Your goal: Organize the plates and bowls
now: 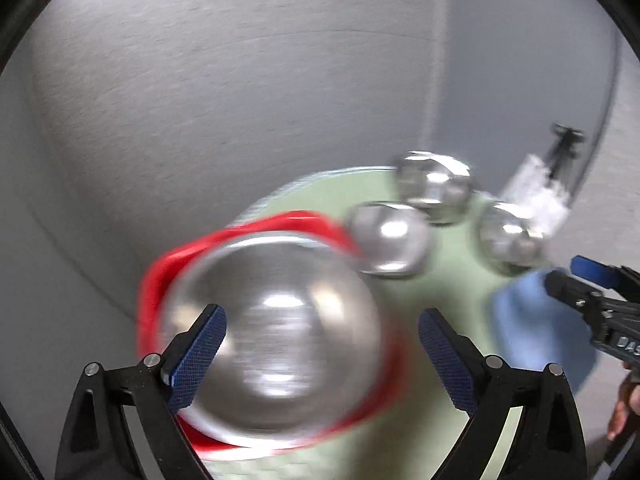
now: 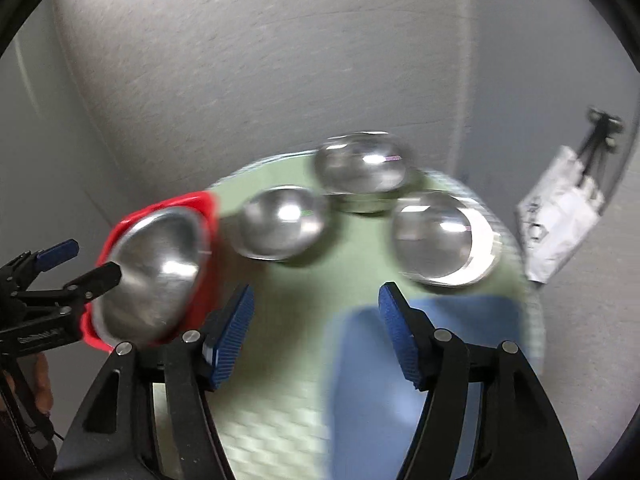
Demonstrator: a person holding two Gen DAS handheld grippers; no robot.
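A large steel bowl [image 1: 276, 340] lies upside down on a red plate [image 1: 168, 268] on a round green table [image 1: 452, 284]. My left gripper [image 1: 322, 356] is open, its jaws either side of this bowl, above it. It also shows in the right wrist view [image 2: 80, 268], with the bowl [image 2: 152, 276] and red plate [image 2: 208, 240]. Three smaller steel bowls [image 2: 280, 224] [image 2: 362, 170] [image 2: 436, 236] lie upside down further back. My right gripper [image 2: 316, 336] is open and empty above a blue plate [image 2: 400, 380]. The frames are motion-blurred.
A grey wall [image 1: 240, 100] curves close behind the table. A white bag [image 2: 556, 216] hangs at the right with a black tripod-like item [image 2: 600, 128] behind it. The table rim [image 2: 536, 320] lies just beyond the blue plate.
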